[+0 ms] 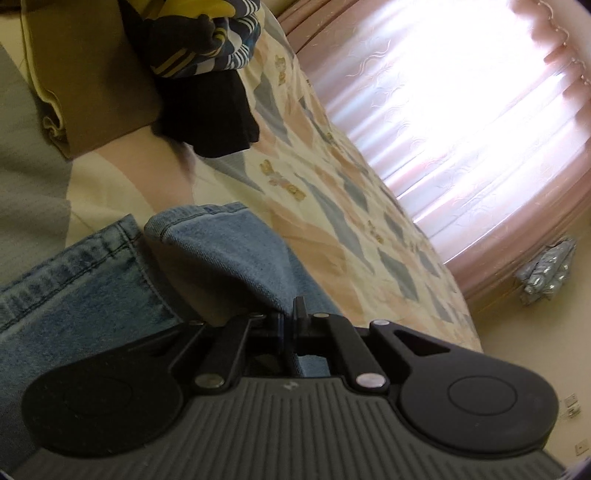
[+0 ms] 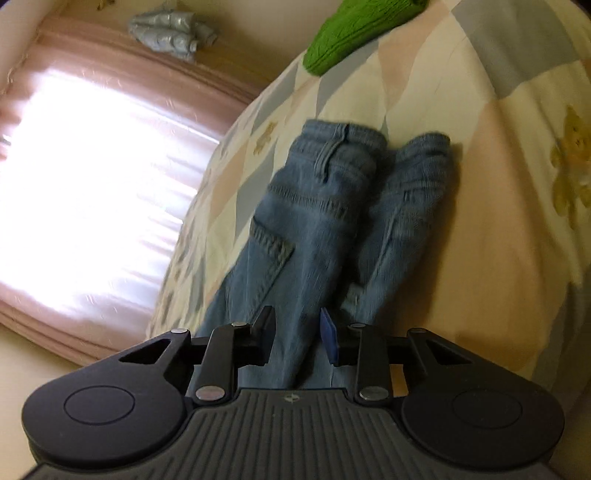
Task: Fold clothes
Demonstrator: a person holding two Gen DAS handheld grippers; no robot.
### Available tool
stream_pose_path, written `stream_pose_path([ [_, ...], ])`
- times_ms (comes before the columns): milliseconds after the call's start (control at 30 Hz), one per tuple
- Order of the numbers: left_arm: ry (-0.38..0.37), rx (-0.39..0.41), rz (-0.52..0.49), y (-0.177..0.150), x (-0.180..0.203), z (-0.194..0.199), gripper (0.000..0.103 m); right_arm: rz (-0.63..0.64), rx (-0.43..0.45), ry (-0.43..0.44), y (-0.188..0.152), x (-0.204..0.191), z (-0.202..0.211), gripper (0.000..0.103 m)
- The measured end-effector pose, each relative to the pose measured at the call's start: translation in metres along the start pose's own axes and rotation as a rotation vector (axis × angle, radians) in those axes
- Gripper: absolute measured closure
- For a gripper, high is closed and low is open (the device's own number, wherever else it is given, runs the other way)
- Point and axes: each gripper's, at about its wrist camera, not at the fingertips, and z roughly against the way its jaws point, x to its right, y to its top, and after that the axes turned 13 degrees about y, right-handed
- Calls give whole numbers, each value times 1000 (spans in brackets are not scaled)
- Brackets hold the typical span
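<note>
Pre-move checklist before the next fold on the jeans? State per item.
1. Left gripper shut on jeans fabric: ok.
2. Right gripper pressing denim: not ok, fingers stand apart with denim between them.
3. Jeans flat on the quilt: not ok, bunched.
4. Fold area clear of the green knit: ok.
5. Clothes pile away from jeans: ok.

Left tongs [image 1: 290, 317] pinched fully together, right tongs [image 2: 297, 338] partly apart, both tilted downward.
</note>
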Motion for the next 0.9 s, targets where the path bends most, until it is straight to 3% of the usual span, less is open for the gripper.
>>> stream_pose_path([
  [67,11,0,-14,3,3,0,101,-3,19,-52,8,4,-9,72],
  [100,14,1,-22,5,5,3,101,-6,26,-72,13,6,-14,78],
  [167,11,17,-46,8,12,11,101,-22,44,-109,21,8,-26,77],
  [233,10,49,-77,12,20,27,102,-4,46,-121,28,2,-37,97],
  [400,-57,185,-158,10,23,105,101,151,71,-29,41,-37,-14,99],
  [467,-37,203,-173,-1,10,125,101,157,81,8,46,-46,0,99],
  [533,27,149,-169,-19,-14,119,100,158,79,7,48,-39,16,99],
  [600,95,49,-154,-39,-40,95,99,160,41,-62,39,-21,15,99],
  [667,116,-28,-63,-57,-67,74,97,108,-19,-144,31,7,7,96],
  [767,80,-12,33,-58,-78,74,95,62,-6,-137,25,27,9,94],
  [800,77,-9,50,-56,-79,75,91,57,1,-127,26,27,10,88],
  [900,84,-1,16,-50,-69,74,84,105,-14,-124,29,15,6,79],
])
